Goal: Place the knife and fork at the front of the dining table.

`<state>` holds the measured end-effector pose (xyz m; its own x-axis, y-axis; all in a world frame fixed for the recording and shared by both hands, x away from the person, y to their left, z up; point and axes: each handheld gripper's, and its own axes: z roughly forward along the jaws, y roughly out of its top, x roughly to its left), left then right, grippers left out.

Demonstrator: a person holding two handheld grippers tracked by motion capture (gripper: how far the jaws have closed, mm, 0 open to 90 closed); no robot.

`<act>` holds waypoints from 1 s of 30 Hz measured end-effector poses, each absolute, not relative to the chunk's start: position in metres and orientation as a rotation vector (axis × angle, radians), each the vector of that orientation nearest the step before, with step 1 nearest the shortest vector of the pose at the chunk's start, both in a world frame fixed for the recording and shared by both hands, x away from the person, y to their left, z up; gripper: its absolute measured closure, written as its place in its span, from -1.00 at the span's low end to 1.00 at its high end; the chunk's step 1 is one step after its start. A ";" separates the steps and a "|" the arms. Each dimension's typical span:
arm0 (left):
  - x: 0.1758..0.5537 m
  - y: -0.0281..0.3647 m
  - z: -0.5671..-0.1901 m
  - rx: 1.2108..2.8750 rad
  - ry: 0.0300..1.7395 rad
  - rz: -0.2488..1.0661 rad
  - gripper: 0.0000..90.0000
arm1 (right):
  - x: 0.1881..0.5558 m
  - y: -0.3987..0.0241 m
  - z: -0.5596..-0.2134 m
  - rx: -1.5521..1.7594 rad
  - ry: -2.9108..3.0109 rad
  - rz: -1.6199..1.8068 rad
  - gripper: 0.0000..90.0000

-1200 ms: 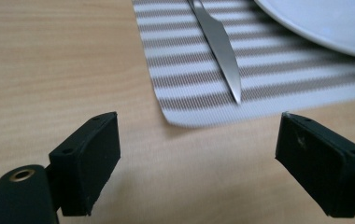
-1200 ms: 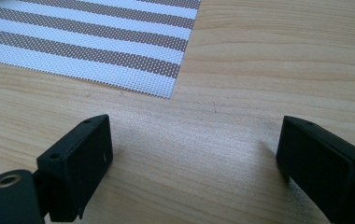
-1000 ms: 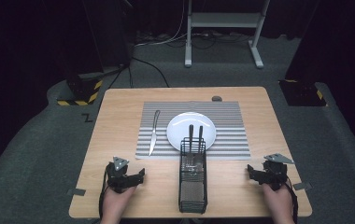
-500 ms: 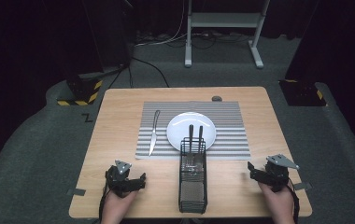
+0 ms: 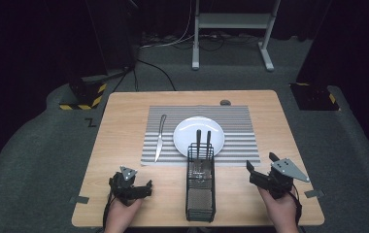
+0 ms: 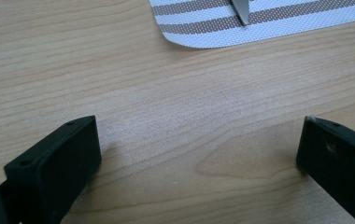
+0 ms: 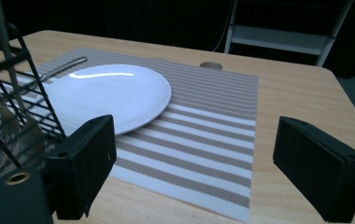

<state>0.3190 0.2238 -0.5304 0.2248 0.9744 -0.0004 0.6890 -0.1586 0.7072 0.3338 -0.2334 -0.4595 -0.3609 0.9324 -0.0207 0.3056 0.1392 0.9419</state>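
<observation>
I see a wooden table on grey carpet, a striped placemat bearing a white plate and knife. The wire caddy between my released left gripper and right gripper, both empty, holds two utensils.

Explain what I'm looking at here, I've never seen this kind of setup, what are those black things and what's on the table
A person sits at a wooden table holding a hand-operated two-jaw gripper in each hand: the left gripper and the right gripper. One picture comes from a camera above, looking down on the table. The other two come from small cameras riding on each gripper, so the black blocks at the bottom of those views are that gripper's own jaws.

On the table lies a striped placemat with a white plate on it and a knife beside the plate. In front of the mat stands a black wire caddy with two utensils standing in it.

Both grippers are open and hold nothing; the left one's jaws have just been opening.
</observation>
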 end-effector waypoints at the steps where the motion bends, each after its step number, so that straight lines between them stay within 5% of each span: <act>1: 0.319 0.224 -0.530 1.919 1.527 0.632 -1.00 | 0.334 -0.230 -0.457 1.187 1.766 1.231 -0.69; 14: 0.319 0.224 -0.530 1.918 1.526 0.630 -1.00 | 0.335 -0.178 -0.428 1.034 1.749 1.355 -0.66; 22: 0.320 0.224 -0.530 1.924 1.517 0.628 -1.00 | 0.342 -0.147 -0.418 0.944 1.722 1.422 -0.04; 30: 0.320 0.224 -0.530 1.924 1.517 0.628 -1.00 | 0.352 -0.121 -0.409 0.947 1.736 1.470 0.30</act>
<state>0.3198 0.2244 -0.5304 0.2336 0.9723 -0.0013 0.6868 -0.1640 0.7081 0.3520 -0.1207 -0.4088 -0.5161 0.8559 -0.0337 0.1075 0.1038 0.9888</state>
